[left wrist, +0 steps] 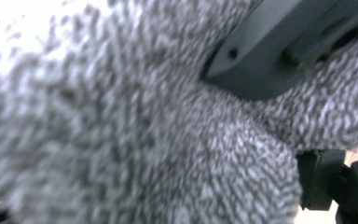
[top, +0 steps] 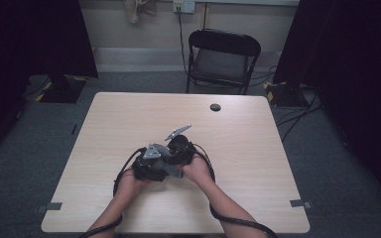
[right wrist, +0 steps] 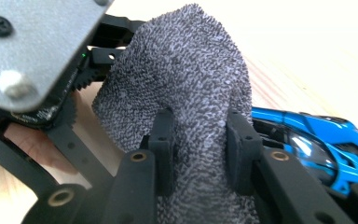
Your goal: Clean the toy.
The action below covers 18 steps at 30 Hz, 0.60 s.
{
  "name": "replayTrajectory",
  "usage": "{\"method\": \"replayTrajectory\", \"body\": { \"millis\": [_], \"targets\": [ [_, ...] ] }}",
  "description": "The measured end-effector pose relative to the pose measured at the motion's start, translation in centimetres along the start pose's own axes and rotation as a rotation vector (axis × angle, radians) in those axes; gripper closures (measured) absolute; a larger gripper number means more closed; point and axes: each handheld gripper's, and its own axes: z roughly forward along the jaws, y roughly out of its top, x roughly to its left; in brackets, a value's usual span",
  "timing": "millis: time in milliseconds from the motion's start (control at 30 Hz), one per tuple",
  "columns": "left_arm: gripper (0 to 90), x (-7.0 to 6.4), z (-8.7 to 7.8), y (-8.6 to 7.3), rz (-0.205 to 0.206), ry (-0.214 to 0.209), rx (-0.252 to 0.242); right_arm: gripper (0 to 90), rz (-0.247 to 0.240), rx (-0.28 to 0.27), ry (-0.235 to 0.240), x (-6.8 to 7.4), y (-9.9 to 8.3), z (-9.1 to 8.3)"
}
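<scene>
While both of my grippers sit together near the middle of the surface (top: 129, 114), slightly toward the near edge, a grey terry cloth (right wrist: 186, 79) is caught between them. My right gripper (right wrist: 199, 147) has its fingers (right wrist: 164, 140) pinching a fold of the cloth; the fabric bulges upward between and above the two pads. My left gripper (top: 151, 166) lies just left of the right gripper in the high view, the two touching or nearly so. In the left gripper view the cloth presses right up against the lens, blurred, so I cannot tell whether the left fingers are spread or pinching. A grey plate of the other gripper crosses the top right of that view. A blue toy car (right wrist: 307, 140) lies on the surface just right of the cloth in the right gripper view, partly behind my right finger. A black folding chair (top: 222, 59) stands beyond the far edge.
</scene>
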Motion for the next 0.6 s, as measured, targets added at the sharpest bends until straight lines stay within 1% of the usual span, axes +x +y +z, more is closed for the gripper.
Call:
{"method": "replayTrajectory", "body": {
  "millis": [100, 133, 200, 233, 300, 367, 400, 467, 533, 600],
  "targets": [
    [24.1, 0.0, 0.0, 0.0, 0.0, 0.001, 0.001, 72.5, 0.0, 0.004, -0.006, 0.2, 0.1, 0.5],
    [24.1, 0.0, 0.0, 0.0, 0.001, 0.003, 0.001, 73.3, -0.014, 0.008, -0.01, 0.2, 0.1, 0.5],
    [24.1, 0.0, 0.0, 0.0, 0.001, 0.002, 0.001, 74.6, -0.023, 0.015, -0.019, 0.2, 0.2, 0.5],
    [24.1, 0.0, 0.0, 0.0, 0.001, 0.002, 0.001, 75.0, -0.004, 0.014, -0.026, 0.2, 0.3, 0.6],
    [24.1, 0.0, 0.0, 0.0, 0.001, 0.002, 0.001, 75.5, 0.001, 0.013, -0.042, 0.1, 0.5, 0.7],
    [24.1, 0.0, 0.0, 0.0, 0.001, 0.002, 0.001, 75.8, -0.004, 0.01, -0.051, 0.0, 0.6, 0.8],
    [24.1, 0.0, 0.0, 0.0, -0.002, 0.002, 0.0, 75.8, 0.002, 0.01, -0.059, 0.0, 0.7, 0.8],
    [24.1, 0.0, 0.0, 0.0, -0.003, 0.002, -0.001, 75.9, 0.016, 0.012, -0.053, -0.3, 0.8, 0.7],
    [24.2, 0.0, 0.0, 0.0, -0.001, 0.002, 0.001, 75.9, 0.016, 0.013, -0.07, -0.5, 0.8, 0.6],
    [24.1, 0.0, 0.0, 0.0, -0.005, -0.003, 0.0, 75.8, 0.027, 0.006, -0.082, -0.8, 0.8, 0.5]
  ]
}}
